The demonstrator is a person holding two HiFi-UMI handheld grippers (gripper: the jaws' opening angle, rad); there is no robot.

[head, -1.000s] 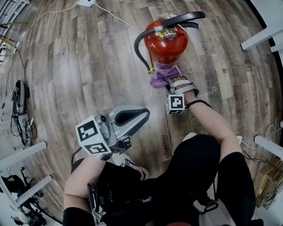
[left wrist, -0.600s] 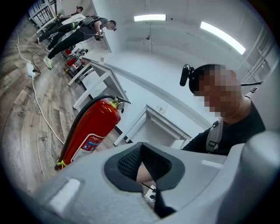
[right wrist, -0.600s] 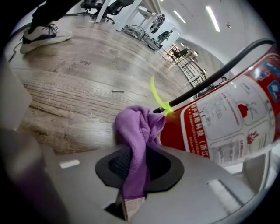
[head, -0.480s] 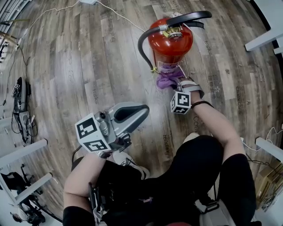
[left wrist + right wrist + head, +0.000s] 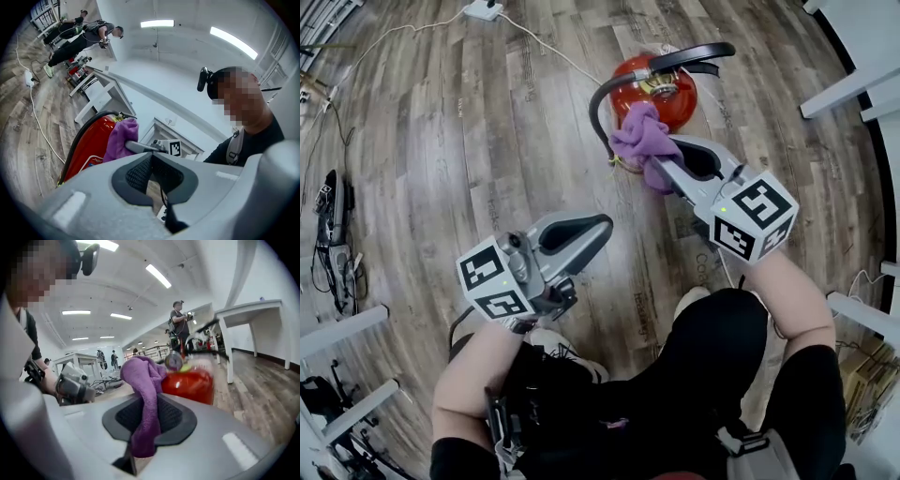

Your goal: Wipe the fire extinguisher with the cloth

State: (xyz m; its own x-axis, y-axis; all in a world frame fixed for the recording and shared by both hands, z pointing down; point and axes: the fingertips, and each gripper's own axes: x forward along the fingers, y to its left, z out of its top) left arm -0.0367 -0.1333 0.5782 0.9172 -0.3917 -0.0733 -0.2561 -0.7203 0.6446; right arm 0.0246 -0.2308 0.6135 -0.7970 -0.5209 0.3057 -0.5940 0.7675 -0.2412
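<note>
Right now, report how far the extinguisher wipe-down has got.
Done: the purple cloth is clamped in the right gripper. In hand: it sits by the fire extinguisher top, near the hose. Remaining: unclear which surfaces are wiped; left gripper idle, shut.

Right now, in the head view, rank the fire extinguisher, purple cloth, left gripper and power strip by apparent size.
1. left gripper and fire extinguisher: look alike, unranked; gripper sits nearer the camera.
2. purple cloth.
3. power strip.
</note>
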